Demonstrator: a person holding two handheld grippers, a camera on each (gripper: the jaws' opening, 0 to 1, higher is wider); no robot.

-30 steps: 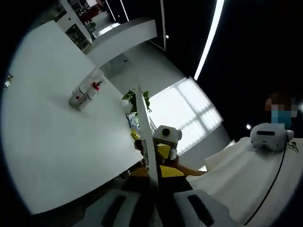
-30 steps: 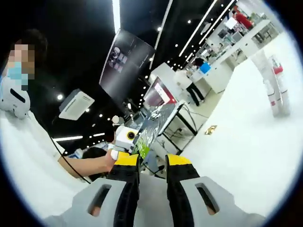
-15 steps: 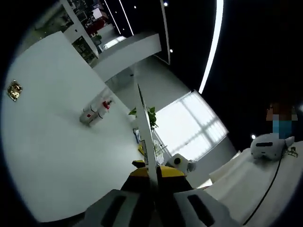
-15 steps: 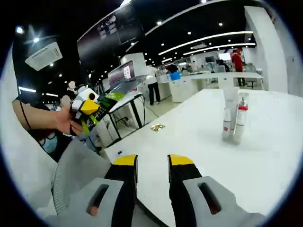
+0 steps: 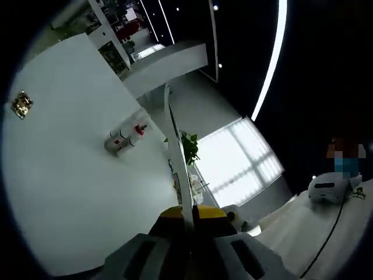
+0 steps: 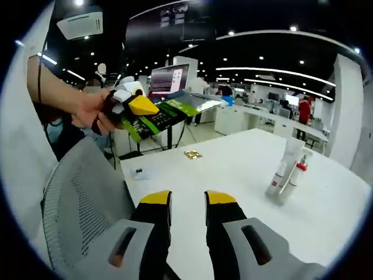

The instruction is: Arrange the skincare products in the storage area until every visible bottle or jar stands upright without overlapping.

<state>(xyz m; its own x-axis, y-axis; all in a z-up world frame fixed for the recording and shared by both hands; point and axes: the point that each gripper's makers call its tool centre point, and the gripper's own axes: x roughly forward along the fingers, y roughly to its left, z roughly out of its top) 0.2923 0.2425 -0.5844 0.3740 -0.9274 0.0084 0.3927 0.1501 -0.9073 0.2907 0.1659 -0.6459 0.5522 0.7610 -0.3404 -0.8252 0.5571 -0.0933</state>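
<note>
White skincare bottles with red caps (image 6: 285, 172) stand clustered far across the white table (image 6: 233, 181), untouched. The right gripper (image 6: 186, 201) hovers parted and empty; the left gripper (image 5: 187, 213) pinches a thin green card (image 6: 175, 111). The approach has yet to begin.

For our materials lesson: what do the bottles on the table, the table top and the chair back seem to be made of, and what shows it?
Bottles: probably plastic, white and opaque with a soft sheen; one has a red cap.
Table top: smooth, white and matt, likely laminate; the core is hidden.
Chair back: grey perforated mesh, apparently plastic, with small holes showing.
</note>
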